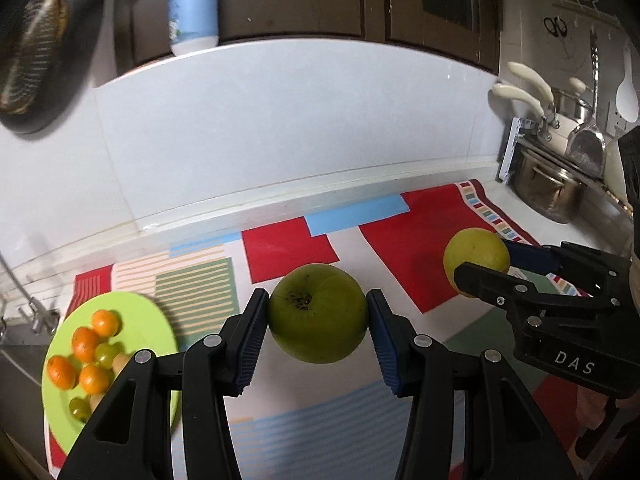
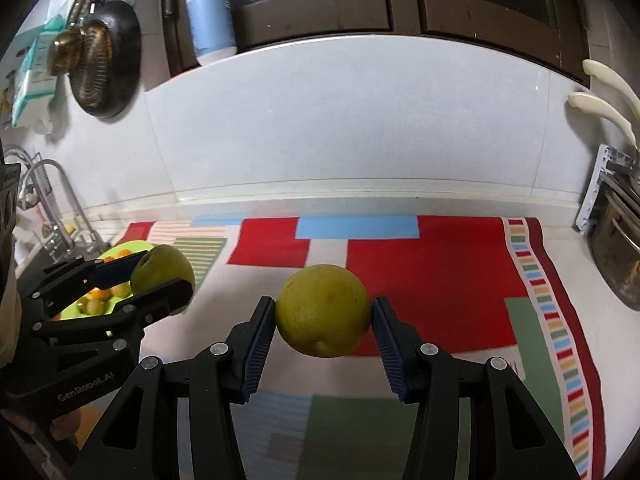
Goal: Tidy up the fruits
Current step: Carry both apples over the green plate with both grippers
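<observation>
My left gripper (image 1: pixel 318 322) is shut on a green apple (image 1: pixel 318 312), held in the air above the patterned cloth (image 1: pixel 400 264). To its right, my right gripper (image 1: pixel 486 266) grips a yellow-green fruit (image 1: pixel 476 254). The right wrist view shows that right gripper (image 2: pixel 324 320) with both blue pads pressed on the yellow-green fruit (image 2: pixel 323 310). At the left of that view is the left gripper (image 2: pixel 160 276) with the green apple (image 2: pixel 164 270). A lime-green plate (image 1: pixel 136 308) at the cloth's left end holds several small oranges (image 1: pixel 86 342) and small green fruits (image 1: pixel 106 354).
A sink with a tap (image 2: pixel 52 208) lies left of the plate. Steel pots and cream-handled pans (image 1: pixel 548 184) stand on a rack at the right. A white backsplash wall (image 1: pixel 280 128) rises behind the counter, with a pump bottle (image 2: pixel 210 20) on the ledge above it.
</observation>
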Demonstrator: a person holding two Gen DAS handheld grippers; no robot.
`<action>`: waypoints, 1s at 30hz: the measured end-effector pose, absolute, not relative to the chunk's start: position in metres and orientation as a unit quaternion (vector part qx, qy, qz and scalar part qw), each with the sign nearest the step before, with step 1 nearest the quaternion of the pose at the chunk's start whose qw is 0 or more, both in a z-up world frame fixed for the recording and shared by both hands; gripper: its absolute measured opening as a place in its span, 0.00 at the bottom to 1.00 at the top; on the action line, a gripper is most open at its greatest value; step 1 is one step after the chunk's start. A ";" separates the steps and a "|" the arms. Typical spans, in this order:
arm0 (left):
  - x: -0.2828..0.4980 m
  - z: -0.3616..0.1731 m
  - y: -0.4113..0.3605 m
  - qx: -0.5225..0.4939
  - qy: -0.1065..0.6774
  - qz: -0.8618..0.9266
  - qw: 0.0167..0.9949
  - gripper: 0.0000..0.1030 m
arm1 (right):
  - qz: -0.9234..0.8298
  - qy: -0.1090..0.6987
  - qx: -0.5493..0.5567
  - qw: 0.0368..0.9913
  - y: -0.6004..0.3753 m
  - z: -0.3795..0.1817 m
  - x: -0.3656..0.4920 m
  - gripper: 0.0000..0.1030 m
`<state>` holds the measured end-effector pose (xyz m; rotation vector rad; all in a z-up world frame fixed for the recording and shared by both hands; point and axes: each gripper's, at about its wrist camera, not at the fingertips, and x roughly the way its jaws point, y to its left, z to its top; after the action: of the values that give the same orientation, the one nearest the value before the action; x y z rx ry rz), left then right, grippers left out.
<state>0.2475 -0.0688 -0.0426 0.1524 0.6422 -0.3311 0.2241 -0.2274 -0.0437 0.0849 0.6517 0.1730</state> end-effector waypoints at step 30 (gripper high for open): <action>0.141 0.003 0.025 0.051 0.266 -0.120 0.955 0.48 | 0.113 0.266 0.016 0.957 -0.149 0.008 0.124 0.49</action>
<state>0.1407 0.0249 0.0032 0.1043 0.5396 -0.2444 0.1242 -0.1492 0.0081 0.0317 0.5402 0.2287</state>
